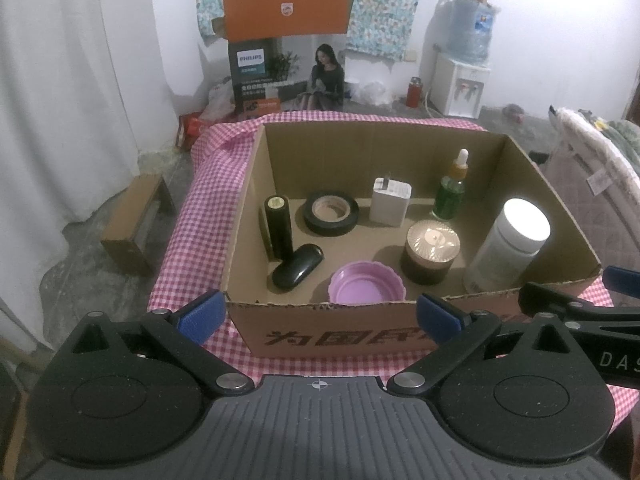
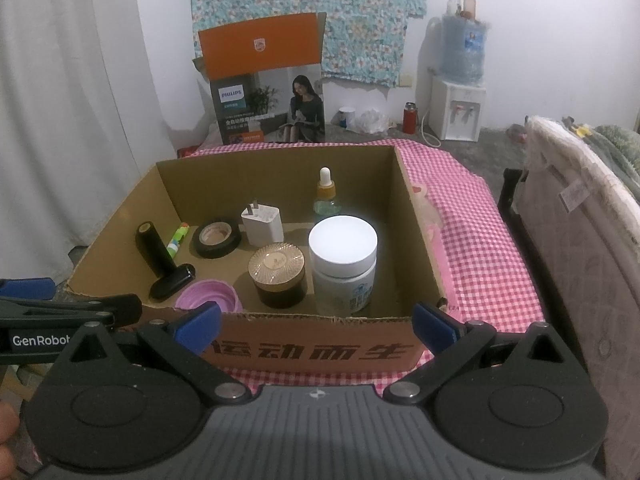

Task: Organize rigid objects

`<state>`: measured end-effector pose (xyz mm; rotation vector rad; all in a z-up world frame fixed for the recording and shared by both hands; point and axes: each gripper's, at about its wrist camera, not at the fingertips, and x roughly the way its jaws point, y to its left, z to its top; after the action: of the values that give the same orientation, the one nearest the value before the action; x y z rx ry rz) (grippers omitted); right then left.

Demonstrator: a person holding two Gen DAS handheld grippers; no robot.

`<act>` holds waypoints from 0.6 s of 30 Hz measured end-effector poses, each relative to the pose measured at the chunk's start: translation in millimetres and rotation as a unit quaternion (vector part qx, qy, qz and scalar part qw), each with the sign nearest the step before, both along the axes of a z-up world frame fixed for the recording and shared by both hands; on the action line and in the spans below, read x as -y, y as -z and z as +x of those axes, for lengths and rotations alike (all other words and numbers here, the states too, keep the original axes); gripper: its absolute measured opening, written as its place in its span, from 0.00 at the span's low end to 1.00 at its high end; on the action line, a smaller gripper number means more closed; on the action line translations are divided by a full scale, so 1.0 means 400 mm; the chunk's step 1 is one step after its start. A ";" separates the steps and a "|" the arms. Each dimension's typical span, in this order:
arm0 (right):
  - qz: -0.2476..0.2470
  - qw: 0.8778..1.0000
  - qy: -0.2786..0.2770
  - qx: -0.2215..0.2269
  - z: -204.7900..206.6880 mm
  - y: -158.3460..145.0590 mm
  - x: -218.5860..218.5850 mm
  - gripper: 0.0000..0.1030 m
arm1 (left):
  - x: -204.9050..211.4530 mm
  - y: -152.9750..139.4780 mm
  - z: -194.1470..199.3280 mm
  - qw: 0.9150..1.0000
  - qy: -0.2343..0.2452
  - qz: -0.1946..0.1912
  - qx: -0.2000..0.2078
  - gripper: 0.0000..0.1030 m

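Nearest the cameras, the left claw and the right claw both stand spread wide with nothing between their blue pads, side by side in front of the cardboard box, apart from its printed front wall. The box sits on a table covered by a pink checked cloth.

Inside the box, against the front wall, lies a purple lid, hollow side up. Just left of it a black oval case lies flat, its far end at the foot of an upright black cylinder. To the right of the lid stands a dark jar with a gold lid, and further right a tall white-capped bottle near the box's right wall. Behind these a roll of black tape lies flat, with a white charger plug upright beside it and a green dropper bottle at the back wall. In the right wrist view a small green and white tube lies behind the black cylinder.

Beyond the table a Philips carton leans at the wall, and a water dispenser stands to the right.
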<state>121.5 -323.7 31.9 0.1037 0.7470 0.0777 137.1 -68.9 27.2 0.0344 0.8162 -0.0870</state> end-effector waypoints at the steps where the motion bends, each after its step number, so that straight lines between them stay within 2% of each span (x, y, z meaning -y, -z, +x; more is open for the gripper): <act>1: 0.000 1.000 0.000 0.000 0.002 -0.001 -0.001 1.00 | 0.000 0.000 0.000 1.000 0.000 0.000 0.000 0.99; 18: 0.003 1.000 0.001 -0.009 0.006 0.010 -0.008 1.00 | -0.002 0.005 0.002 1.000 0.000 0.001 -0.007 0.99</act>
<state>123.8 -320.5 28.0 0.1111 0.7653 0.0767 137.7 -68.1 25.2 0.0367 0.8302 -0.0860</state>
